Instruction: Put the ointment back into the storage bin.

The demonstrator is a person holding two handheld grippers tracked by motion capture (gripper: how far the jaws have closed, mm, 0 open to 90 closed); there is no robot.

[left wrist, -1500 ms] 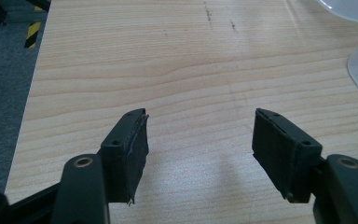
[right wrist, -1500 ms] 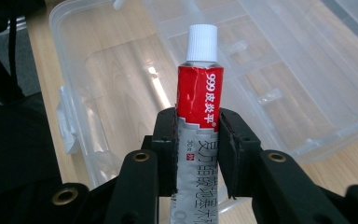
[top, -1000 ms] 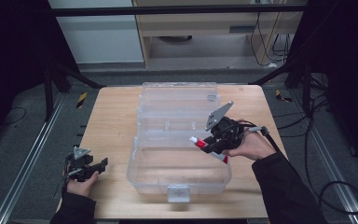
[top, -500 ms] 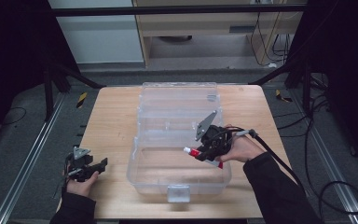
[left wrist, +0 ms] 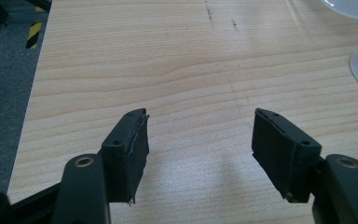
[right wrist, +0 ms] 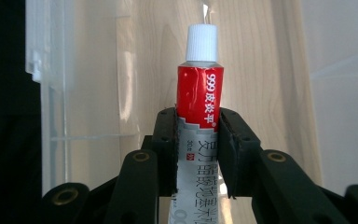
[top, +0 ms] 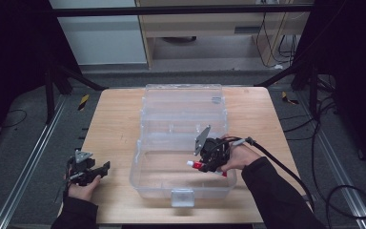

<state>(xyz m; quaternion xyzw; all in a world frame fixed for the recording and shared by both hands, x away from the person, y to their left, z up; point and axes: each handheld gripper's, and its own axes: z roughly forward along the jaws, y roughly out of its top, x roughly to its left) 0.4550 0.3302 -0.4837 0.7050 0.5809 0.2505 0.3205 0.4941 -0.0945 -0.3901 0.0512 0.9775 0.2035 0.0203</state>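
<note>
Dark framing and grey floor surround the light wooden table (top: pixel 119 124), on which a clear plastic storage box (top: pixel 181 143) stands with its lid hinged open away from the person.

Step in hand, as judged: placing the red-and-silver ointment tube with a white screw cap (right wrist: pixel 199 98) into the front tray of the box. To do this well, lower the tube until it lies close to the tray floor, keep it level and clear of the transparent walls, and only then part the jaws. Releasing from height risks the tube bouncing or rolling against the front wall.

Right gripper (top: pixel 208 160): jaws pressed against both sides of the tube at its mid-body, cap end projecting forward. In the high view the tube (top: pixel 201 165) sits above the front tray, near its right side.

Left gripper (left wrist: pixel 200 154): jaws spread wide, holding nothing, over bare table near the front left corner, well apart from the box.
</note>
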